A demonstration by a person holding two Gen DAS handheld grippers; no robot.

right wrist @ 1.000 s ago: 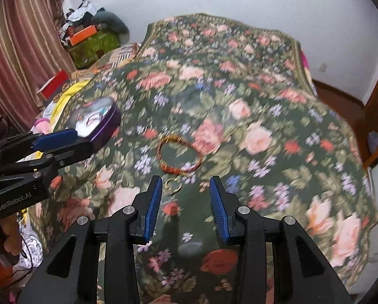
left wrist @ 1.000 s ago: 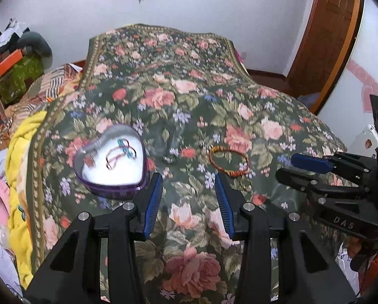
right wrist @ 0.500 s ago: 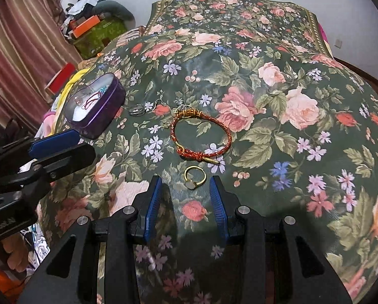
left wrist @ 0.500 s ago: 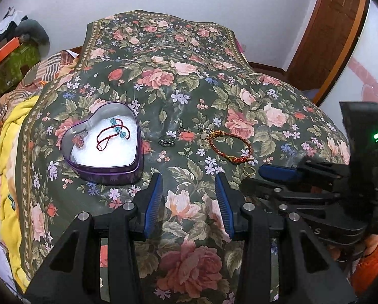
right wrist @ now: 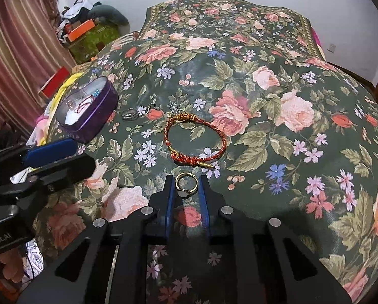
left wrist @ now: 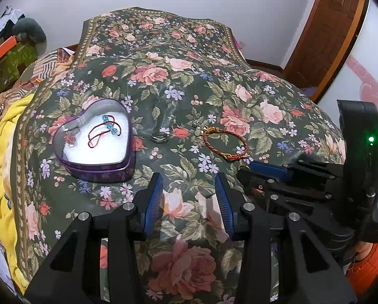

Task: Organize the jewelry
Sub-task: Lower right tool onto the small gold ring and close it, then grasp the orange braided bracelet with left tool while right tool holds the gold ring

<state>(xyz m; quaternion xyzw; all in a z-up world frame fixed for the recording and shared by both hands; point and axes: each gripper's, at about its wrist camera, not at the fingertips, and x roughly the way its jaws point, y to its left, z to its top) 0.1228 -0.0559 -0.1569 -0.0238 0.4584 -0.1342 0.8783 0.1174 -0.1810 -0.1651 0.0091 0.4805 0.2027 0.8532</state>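
Note:
A gold ring (right wrist: 182,192) with a pale stone lies on the floral bedspread between the fingers of my right gripper (right wrist: 186,190). The jaws have narrowed until both pads meet the ring. Just beyond it lies a red braided bracelet (right wrist: 166,133) (left wrist: 230,156). A purple heart-shaped tin (left wrist: 97,171) (right wrist: 97,116) sits to the left, holding a red cord with blue beads (left wrist: 102,131). A dark ring (left wrist: 159,136) (right wrist: 129,113) and small earrings (right wrist: 150,107) lie between tin and bracelet. My left gripper (left wrist: 187,181) hovers open and empty, near the tin.
The bedspread (right wrist: 290,81) covers a rounded bed that drops away at its edges. A yellow blanket (left wrist: 3,152) hangs at the left. Boxes and clothes (right wrist: 87,27) pile up at the far left, and a wooden door (left wrist: 323,33) stands at the right.
My right gripper moved forward and down to the gold ring, and its jaws narrowed around it. The left gripper shifted only slightly and stayed open.

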